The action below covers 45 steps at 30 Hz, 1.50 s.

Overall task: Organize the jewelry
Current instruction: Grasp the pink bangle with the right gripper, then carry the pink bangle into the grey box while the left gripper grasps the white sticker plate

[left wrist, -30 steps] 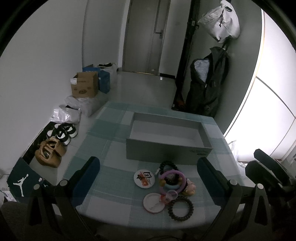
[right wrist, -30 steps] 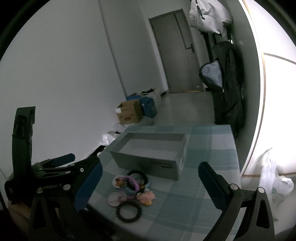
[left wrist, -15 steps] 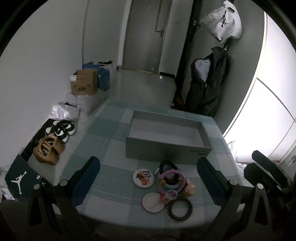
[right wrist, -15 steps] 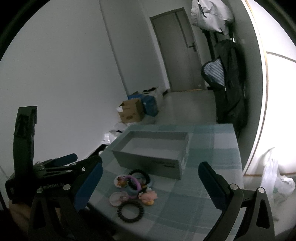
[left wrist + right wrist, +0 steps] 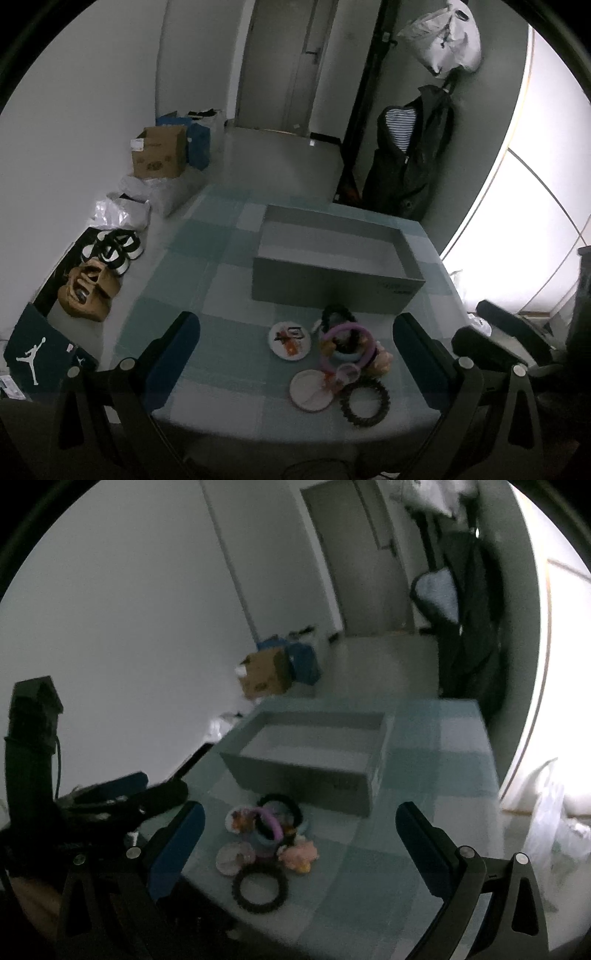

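A table (image 5: 207, 266) covered by a teal and white checked cloth is seen from both wrist views. A grey open-topped box (image 5: 334, 266) is set on it toward the far side, nothing visible inside. Just in front of the box's near wall a small cluster of jewelry is laid: a black ring-shaped bracelet (image 5: 365, 402) nearest the table edge, a pink hoop (image 5: 347, 345) propped over a pale blue round piece, a second black bracelet (image 5: 337, 313) close to the box, a round white disc with an orange print (image 5: 289, 340) to the left, a plain pinkish-white disc (image 5: 309, 390) touching the near bracelet, and a small pink-and-yellow figure (image 5: 382, 360) on the right; the pieces are partly overlapped. The left gripper (image 5: 295, 354) is held above the near table edge, jaws spread wide, nothing gripped. The right gripper (image 5: 299, 834) is likewise held wide apart and empty, off to the right of the cluster. Right view is blurred. A cardboard box (image 5: 159, 157) and shoes (image 5: 116, 251) are seen on the floor at left.
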Motion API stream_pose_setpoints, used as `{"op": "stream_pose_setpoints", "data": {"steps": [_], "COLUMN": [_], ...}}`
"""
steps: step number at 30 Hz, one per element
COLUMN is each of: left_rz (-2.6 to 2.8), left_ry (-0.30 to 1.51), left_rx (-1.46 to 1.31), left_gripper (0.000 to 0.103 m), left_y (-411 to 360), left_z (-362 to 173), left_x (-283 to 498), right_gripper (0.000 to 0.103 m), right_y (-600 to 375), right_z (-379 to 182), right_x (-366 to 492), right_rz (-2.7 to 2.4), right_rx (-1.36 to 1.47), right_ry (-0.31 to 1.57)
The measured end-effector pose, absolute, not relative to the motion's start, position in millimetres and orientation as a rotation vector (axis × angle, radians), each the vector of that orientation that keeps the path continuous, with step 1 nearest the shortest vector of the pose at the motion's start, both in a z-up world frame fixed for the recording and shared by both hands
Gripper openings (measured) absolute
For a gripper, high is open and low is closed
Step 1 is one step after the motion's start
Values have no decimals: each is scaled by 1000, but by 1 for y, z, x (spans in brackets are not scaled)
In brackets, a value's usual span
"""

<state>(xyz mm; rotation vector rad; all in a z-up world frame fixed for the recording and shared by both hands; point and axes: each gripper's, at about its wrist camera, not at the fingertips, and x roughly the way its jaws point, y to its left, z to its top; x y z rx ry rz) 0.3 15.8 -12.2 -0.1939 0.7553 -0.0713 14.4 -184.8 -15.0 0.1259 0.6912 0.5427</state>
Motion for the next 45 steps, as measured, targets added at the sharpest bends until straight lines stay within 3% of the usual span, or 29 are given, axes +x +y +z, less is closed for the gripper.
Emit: {"op": "stream_pose_setpoints", "data": {"steps": [8, 14, 16, 20, 25, 29, 45], "left_rz": [-7, 38, 37, 15, -41, -65, -50], "left_ry": [796, 827, 849, 895, 953, 968, 1022], "left_rx": [-279, -314, -313, -305, -310, -288, -195], "left_gripper": [102, 102, 102, 102, 102, 102, 102], "left_y": [48, 64, 65, 64, 61, 55, 44], "left_z": [-23, -33, -37, -46, -54, -53, -64], "left_x": [9, 16, 18, 19, 19, 20, 43], "right_gripper": [95, 78, 63, 51, 19, 9, 7], "right_y": [-163, -140, -136, -130, -124, -125, -164], "right_z": [-39, -49, -51, -57, -65, -63, -39], "right_x": [31, 41, 44, 53, 59, 58, 64], "right_rz": [613, 624, 629, 657, 664, 678, 652], "right_rx": [111, 42, 33, 14, 17, 22, 204], "right_ry": [818, 851, 858, 887, 938, 935, 853]}}
